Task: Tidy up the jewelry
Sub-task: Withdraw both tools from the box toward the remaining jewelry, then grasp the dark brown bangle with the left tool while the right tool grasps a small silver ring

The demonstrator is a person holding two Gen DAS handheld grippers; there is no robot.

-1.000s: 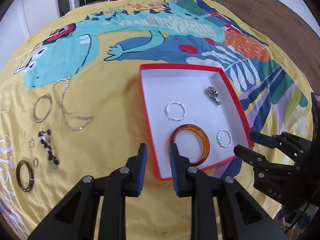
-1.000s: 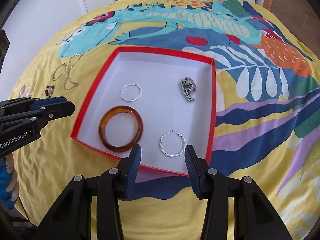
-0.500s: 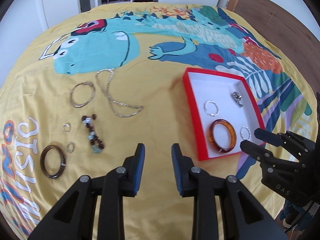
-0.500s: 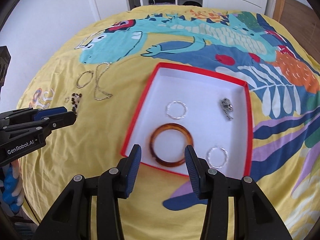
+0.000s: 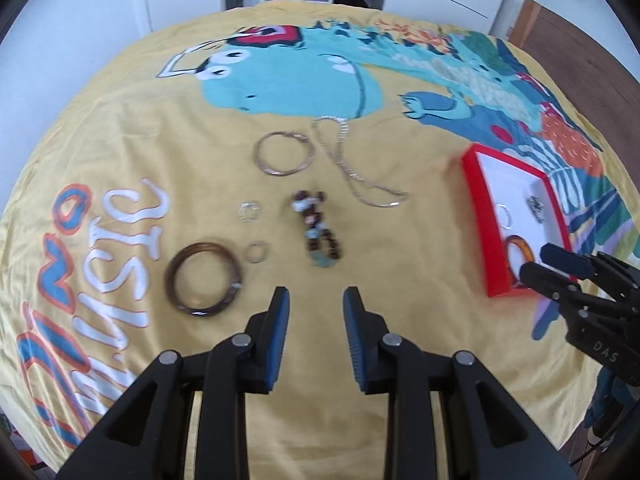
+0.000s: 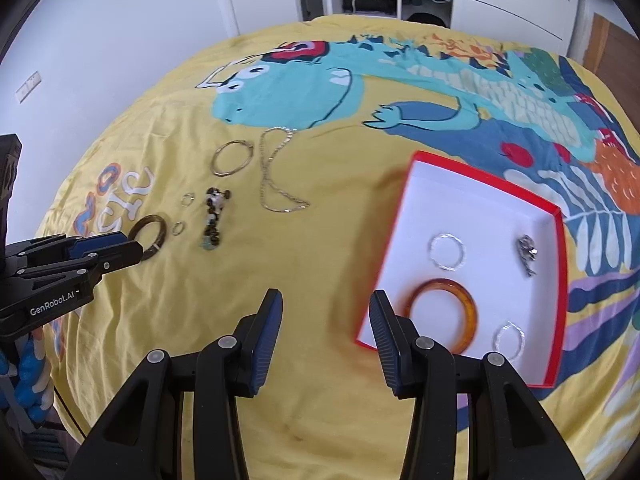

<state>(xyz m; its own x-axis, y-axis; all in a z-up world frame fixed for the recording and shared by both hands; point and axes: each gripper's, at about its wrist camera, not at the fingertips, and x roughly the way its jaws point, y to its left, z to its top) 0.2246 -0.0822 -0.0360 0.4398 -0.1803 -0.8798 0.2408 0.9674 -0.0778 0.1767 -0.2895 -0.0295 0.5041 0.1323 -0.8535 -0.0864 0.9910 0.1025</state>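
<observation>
In the left wrist view the red box (image 5: pixel 480 216) sits at the right edge, its lower part hidden behind the right gripper (image 5: pixel 536 264); only the right wrist view shows its whole contents (amber bangle (image 6: pixel 442 314), two silver hoops, a small charm). Loose pieces lie mid-frame on the yellow bedspread (image 5: pixel 160 140): a dark bangle (image 5: pixel 204 280), beaded bracelet (image 5: pixel 318 232), chain (image 5: pixel 360 176), blurred. The left gripper (image 5: pixel 316 312) hovers tilted downward, jaws just opened partway, nothing between them. The right gripper's jaws stand apart, empty.

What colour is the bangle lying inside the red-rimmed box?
Translucent amber-orange with darker brown patches, tortoiseshell-like. The bangle shows best in the right wrist view.
</observation>
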